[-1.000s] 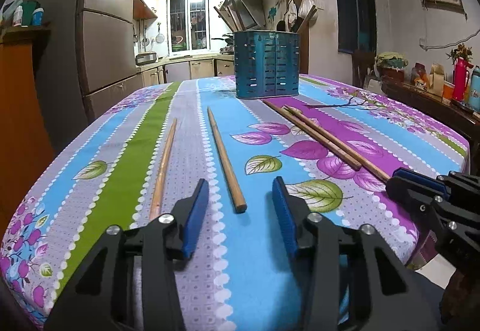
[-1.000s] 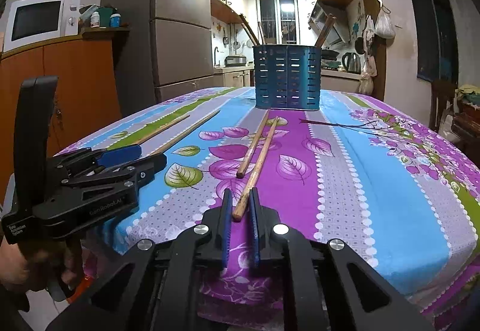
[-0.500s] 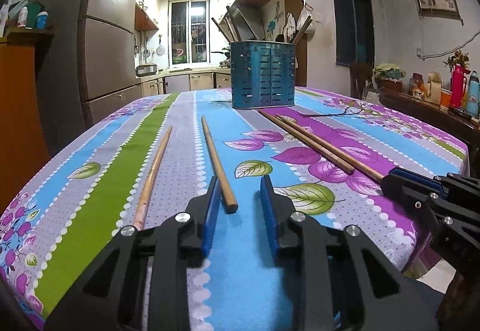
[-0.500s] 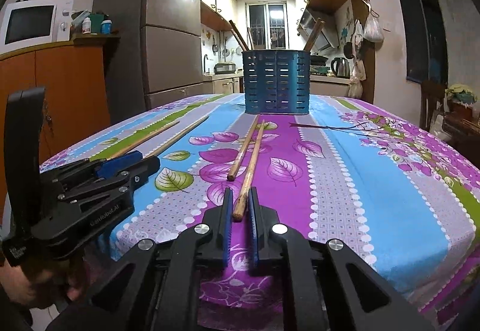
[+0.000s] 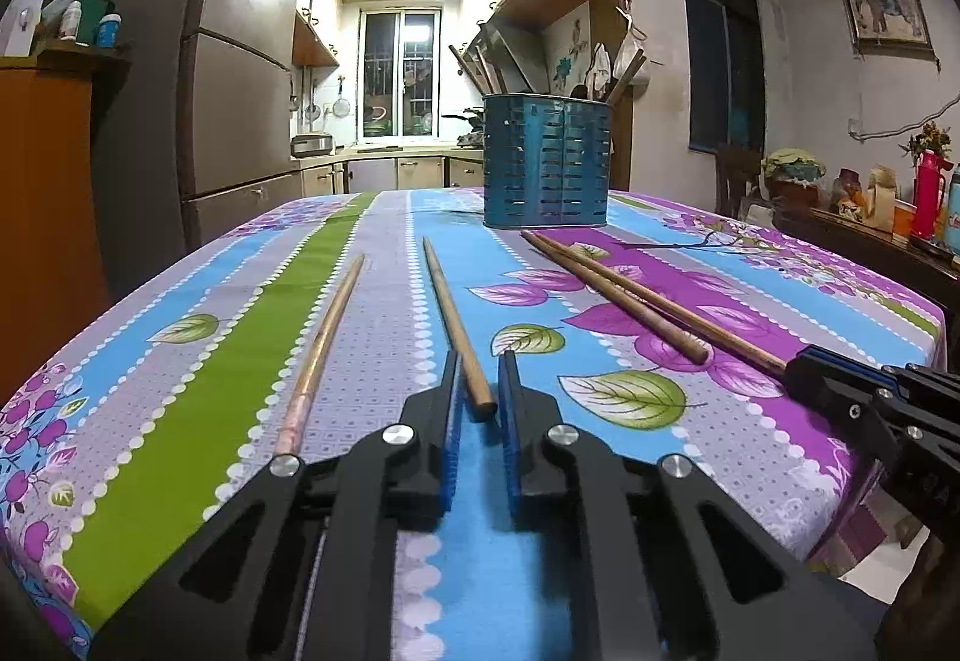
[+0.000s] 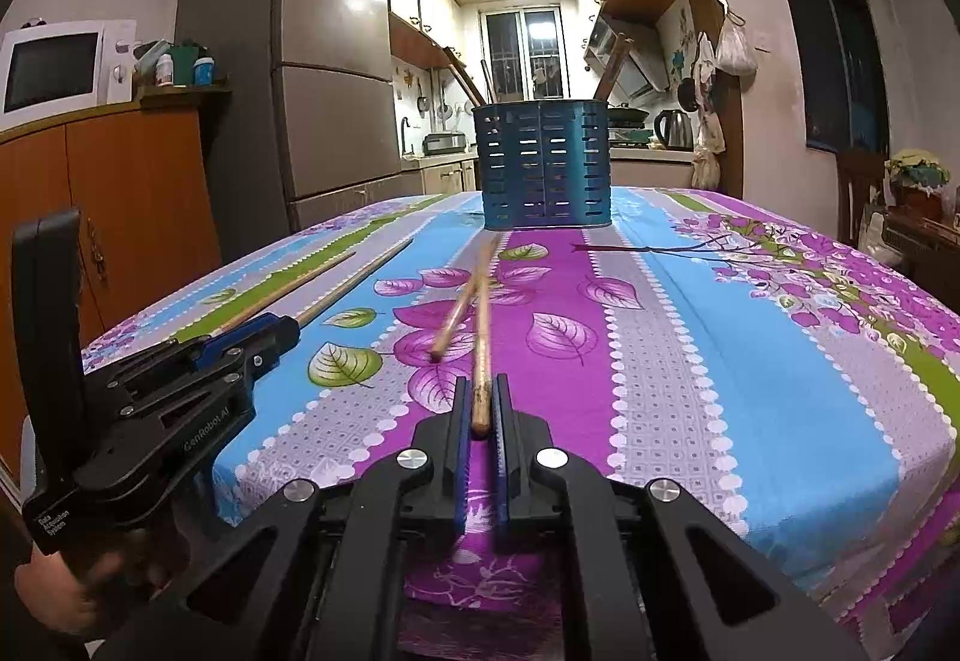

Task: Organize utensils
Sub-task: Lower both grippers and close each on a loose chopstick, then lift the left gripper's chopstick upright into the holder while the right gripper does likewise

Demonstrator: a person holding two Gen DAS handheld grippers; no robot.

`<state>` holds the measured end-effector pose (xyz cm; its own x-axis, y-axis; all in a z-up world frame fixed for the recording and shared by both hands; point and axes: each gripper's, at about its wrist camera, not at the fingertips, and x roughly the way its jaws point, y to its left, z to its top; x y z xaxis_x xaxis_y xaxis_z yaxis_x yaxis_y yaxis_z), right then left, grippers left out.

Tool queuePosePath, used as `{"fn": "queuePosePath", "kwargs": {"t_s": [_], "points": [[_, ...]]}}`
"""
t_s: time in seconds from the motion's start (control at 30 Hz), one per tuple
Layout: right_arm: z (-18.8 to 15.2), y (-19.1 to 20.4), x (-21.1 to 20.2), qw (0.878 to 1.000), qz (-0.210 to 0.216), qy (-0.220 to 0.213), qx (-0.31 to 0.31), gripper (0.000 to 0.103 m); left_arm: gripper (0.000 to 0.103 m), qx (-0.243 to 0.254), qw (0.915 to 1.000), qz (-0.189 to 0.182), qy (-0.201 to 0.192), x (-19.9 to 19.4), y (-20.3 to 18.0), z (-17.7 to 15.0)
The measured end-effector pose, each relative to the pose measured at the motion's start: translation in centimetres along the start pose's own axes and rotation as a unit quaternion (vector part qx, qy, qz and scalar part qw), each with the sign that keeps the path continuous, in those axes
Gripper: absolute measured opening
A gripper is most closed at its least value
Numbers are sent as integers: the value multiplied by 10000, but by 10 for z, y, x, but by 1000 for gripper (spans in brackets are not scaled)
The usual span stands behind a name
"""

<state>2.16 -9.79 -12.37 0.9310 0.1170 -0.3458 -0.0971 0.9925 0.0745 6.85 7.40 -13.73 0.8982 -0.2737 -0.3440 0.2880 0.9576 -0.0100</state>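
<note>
left chopstick: near end of the second chopstick from the left (image 5: pixel 459 328) sits between the left gripper (image 5: pixel 478 382) pads, rest on the floral tablecloth (image 5: pixel 252 361)
right chopstick: butt of the rightmost chopstick (image 6: pixel 481 355) lies between the right gripper (image 6: pixel 480 409) pads
count: four chopsticks on the cloth, one blue slotted utensil holder (image 5: pixel 546 160) at the far end with handles sticking out
left fingers: nearly together, clamped on its chopstick end
right fingers: nearly together, clenched on its chopstick butt

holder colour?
Blue, with rows of slots; the holder shows best in the right wrist view.
</note>
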Motion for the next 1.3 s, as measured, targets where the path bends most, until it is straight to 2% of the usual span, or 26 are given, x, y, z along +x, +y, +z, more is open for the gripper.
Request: {"fn": "queuePosePath", "kwargs": {"t_s": [0.27, 0.47, 0.8, 1.0, 1.13, 1.3], "points": [[4, -8, -6, 10000, -30, -21, 13, 8, 5, -12, 10000, 86, 5, -1, -1, 4], [18, -13, -25, 9996, -113, -189, -150, 8, 5, 57, 9996, 43, -271, -18, -9, 23], [71, -17, -78, 9941, -90, -845, -679, 8, 5, 190, 9939, -46, -1087, -56, -17, 86], [106, -21, -90, 9882, -27, -1247, -884, 8, 5, 297, 9892, -164, -1426, -59, -25, 117], [132, -27, -85, 9878, 172, -1290, -860, 8, 5, 311, 9888, -238, -1440, -49, -26, 137], [170, -44, -61, 9918, 420, -1049, -595, 8, 5, 277, 9902, -349, -1325, -30, -26, 159]]}}
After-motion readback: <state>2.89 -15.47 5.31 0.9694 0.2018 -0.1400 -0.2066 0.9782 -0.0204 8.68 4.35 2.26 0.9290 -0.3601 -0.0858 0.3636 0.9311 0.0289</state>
